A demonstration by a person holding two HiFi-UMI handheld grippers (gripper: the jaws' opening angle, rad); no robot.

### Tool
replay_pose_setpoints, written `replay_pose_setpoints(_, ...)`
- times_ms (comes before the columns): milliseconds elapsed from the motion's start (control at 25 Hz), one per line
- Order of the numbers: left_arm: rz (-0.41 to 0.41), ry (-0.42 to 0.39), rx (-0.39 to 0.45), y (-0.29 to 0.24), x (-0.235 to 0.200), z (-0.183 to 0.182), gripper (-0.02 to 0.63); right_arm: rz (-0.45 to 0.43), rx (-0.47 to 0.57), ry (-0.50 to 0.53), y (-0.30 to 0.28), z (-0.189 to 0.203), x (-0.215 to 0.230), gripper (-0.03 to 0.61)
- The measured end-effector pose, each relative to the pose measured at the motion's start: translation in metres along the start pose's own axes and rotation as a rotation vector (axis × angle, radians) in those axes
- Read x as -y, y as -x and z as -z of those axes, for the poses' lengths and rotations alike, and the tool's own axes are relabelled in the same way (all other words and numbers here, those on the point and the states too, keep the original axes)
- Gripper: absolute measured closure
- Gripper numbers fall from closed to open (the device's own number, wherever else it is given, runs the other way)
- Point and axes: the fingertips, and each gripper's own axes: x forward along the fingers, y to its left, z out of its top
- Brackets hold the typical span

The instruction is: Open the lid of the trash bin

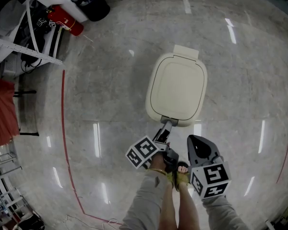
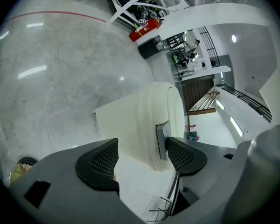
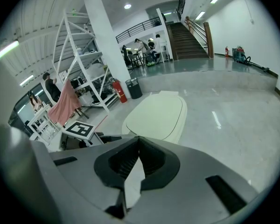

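A cream trash bin (image 1: 176,87) stands on the floor with its lid down flat, seen from above in the head view. My left gripper (image 1: 165,129) reaches to the lid's near edge, where a small grey tab (image 1: 167,124) sits. In the left gripper view, the left gripper (image 2: 140,155) stands open around that edge of the bin (image 2: 154,108). One pad lies right beside the grey tab (image 2: 161,139) and the other pad is well clear. My right gripper (image 1: 195,141) hangs behind the bin, shut and empty (image 3: 139,139), with the lid (image 3: 156,113) ahead of it.
A black waste basket (image 1: 92,3) and a red fire extinguisher (image 1: 65,20) sit at the far left by a white rack (image 1: 24,47). A red cloth (image 1: 1,109) hangs at the left edge. A red line (image 1: 63,123) runs across the polished floor. Stairs (image 3: 191,31) rise beyond.
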Motion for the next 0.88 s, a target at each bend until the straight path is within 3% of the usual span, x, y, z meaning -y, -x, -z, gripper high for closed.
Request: replay_pose_setpoints(880,-0.001,0.102,0.038,0.0026,-0.0017,0.0049,0.279,0.004,0.021,-0.012,0.0071,-0.0083,-0.0045,0.573)
